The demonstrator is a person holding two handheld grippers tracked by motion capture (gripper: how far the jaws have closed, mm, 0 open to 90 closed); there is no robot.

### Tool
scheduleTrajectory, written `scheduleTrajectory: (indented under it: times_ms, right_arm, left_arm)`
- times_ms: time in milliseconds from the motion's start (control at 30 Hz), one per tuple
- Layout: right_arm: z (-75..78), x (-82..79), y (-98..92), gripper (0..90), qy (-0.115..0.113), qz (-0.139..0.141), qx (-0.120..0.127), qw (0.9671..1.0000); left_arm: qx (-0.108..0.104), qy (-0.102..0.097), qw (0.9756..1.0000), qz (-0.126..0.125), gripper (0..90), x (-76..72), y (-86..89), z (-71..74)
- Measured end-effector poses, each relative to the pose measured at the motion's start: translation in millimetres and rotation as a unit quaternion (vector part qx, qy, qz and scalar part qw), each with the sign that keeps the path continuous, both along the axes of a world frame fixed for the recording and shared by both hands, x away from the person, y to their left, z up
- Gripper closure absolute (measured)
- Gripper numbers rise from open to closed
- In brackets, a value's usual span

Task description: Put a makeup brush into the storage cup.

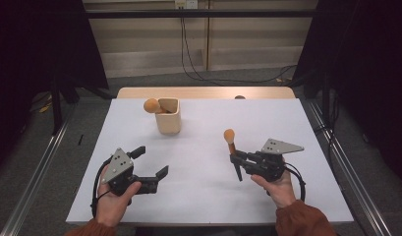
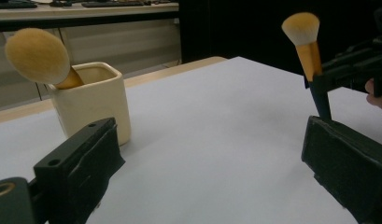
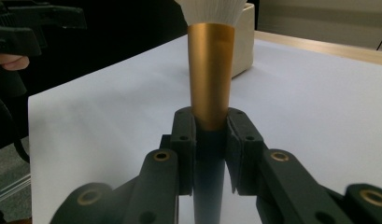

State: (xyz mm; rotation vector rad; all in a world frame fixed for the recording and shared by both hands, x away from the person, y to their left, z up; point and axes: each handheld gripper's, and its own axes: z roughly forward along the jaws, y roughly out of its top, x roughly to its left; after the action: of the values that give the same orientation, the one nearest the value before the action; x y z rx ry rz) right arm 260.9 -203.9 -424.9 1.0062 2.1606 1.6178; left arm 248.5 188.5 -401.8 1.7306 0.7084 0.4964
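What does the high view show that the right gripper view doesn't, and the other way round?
High view alone: the person's right hand, the open left gripper above the white table, and the big brush leaning out of the cream cup. Right gripper view alone: the pads clamping just where the gold ferrule meets the dark handle. Both share the small brush, held upright in the right gripper, and the cup.

Only the cup (image 1: pixel 168 117) interrupts the bare white table (image 1: pixel 203 187).
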Motion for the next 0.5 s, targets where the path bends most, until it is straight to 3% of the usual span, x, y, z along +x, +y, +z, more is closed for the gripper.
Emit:
scheduleTrajectory:
  times_ms: [167,500]
  right_arm:
    - [3.0,1.5,6.4,75.2,-0.002,0.007,-0.002,1.0]
    - [10.9,10.7,20.3,75.2,-0.012,0.021,0.003,0.9997]
  left_arm:
    - [0.012,-0.009,0.9999,-0.008,4.3,5.3,-11.9,5.1]
    - [0.003,-0.022,0.999,-0.04,4.2,13.7,-40.9,20.3]
